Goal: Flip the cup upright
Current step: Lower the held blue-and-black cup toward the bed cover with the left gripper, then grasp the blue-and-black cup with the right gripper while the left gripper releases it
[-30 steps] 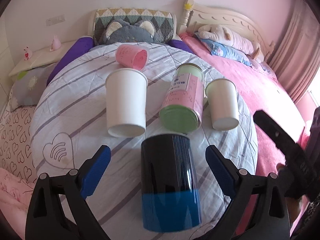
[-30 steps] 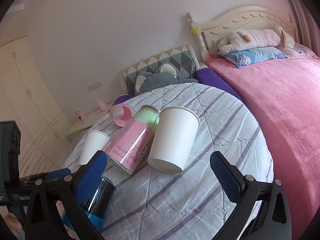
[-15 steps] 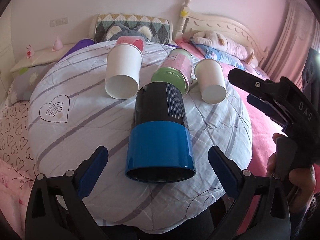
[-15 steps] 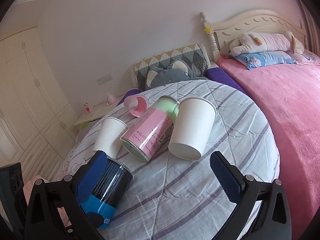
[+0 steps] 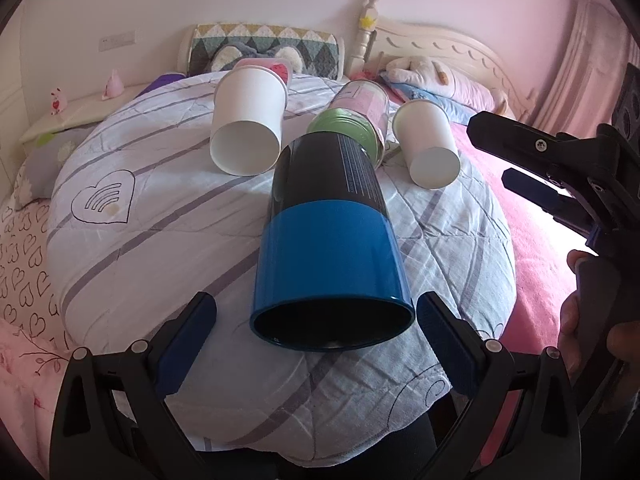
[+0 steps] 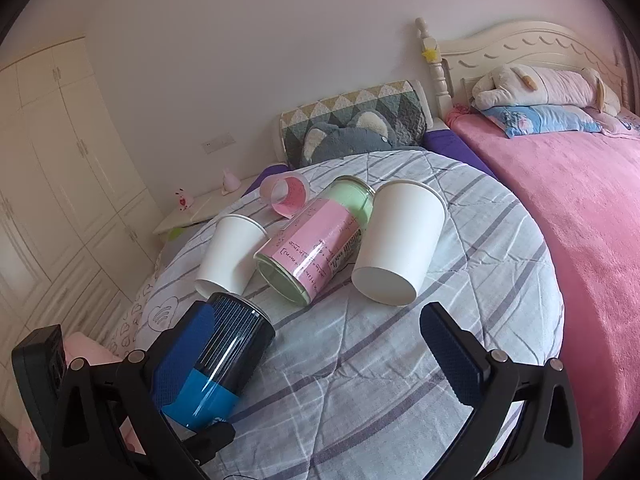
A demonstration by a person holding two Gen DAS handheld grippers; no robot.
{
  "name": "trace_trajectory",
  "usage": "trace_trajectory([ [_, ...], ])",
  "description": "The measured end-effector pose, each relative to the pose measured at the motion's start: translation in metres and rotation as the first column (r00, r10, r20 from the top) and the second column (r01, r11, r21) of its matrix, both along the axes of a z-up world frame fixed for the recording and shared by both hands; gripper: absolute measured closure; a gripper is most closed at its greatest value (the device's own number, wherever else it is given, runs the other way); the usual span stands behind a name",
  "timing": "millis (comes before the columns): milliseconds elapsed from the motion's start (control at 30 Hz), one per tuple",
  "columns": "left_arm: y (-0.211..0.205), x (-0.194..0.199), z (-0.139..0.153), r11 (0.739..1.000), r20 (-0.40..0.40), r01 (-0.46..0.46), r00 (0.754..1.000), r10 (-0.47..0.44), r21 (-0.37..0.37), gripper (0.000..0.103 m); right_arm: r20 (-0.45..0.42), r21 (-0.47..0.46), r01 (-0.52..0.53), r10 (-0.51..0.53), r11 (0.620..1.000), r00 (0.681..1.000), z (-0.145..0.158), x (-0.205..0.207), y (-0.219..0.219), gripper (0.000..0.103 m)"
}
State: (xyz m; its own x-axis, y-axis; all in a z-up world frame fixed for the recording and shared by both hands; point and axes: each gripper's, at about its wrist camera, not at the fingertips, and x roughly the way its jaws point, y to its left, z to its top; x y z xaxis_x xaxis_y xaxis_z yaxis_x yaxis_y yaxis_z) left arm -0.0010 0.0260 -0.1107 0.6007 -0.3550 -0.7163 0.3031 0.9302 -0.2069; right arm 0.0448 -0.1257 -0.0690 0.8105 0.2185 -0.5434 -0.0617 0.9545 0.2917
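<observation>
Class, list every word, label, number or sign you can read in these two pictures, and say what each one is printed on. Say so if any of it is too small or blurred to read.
Nothing can be read for certain.
Black and blue can: a column of fine white print, too small to read.
Pink and green jar: dark writing and a small sticker, too blurred to read.
Pink cup: faint marks, unreadable.
The two white paper cups: no text.
Quilt: only a drawn heart, no words.

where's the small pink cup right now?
The small pink cup lies on its side at the far edge of the round striped table, behind the left white paper cup and beside the pink-and-green can, near the grey plush.
</observation>
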Motion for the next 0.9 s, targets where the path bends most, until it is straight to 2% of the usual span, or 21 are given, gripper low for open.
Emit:
trace_trajectory([
  [67,0.001,-0.005,0.002,1.000,0.007,0.004,1.000,-0.004,0.022,0.001,-0.013,-0.015,-0.037,0.037,0.999,0.999,0.004,0.001,0.004,0.000],
  [200,0.005,-0.016,0.004,0.996,0.026,0.002,1.000,-0.004,0.084,0.001,-0.139,0.074,-0.117,0.126,0.990,0.982,0.003,0.007,0.016,0.000],
  [300,0.014,-0.023,0.003,0.993,0.047,-0.002,0.999,-0.004,0.122,0.000,-0.244,0.196,-0.130,0.177,0.972,0.953,-0.009,0.014,0.029,0.000],
  [400,0.025,-0.029,0.001,0.990,0.081,-0.018,0.997,0.007,0.142,0.000,-0.307,0.309,-0.129,0.227,0.942,0.924,-0.023,0.020,0.042,0.000],
  [600,0.042,-0.029,-0.003,0.994,0.072,-0.011,0.997,0.003,0.112,0.000,-0.394,0.354,-0.089,0.235,0.931,0.889,-0.043,0.031,0.061,0.000],
  [700,0.044,-0.031,-0.006,0.993,0.075,-0.001,0.997,-0.008,0.118,0.000,-0.398,0.365,-0.082,0.236,0.927,0.886,-0.048,0.035,0.065,0.000],
  [767,0.045,-0.029,-0.008,0.994,0.069,0.001,0.998,-0.009,0.112,0.000,-0.406,0.374,-0.080,0.240,0.924,0.882,-0.052,0.038,0.070,0.006],
  [833,0.046,-0.026,-0.008,0.995,0.063,0.004,0.998,-0.011,0.100,0.000,-0.416,0.385,-0.090,0.260,0.919,0.872,-0.055,0.040,0.073,0.018],
  [900,0.047,-0.025,-0.008,0.996,0.059,0.013,0.998,-0.018,0.091,0.000,-0.428,0.373,-0.100,0.267,0.922,0.863,-0.057,0.043,0.077,0.025],
])
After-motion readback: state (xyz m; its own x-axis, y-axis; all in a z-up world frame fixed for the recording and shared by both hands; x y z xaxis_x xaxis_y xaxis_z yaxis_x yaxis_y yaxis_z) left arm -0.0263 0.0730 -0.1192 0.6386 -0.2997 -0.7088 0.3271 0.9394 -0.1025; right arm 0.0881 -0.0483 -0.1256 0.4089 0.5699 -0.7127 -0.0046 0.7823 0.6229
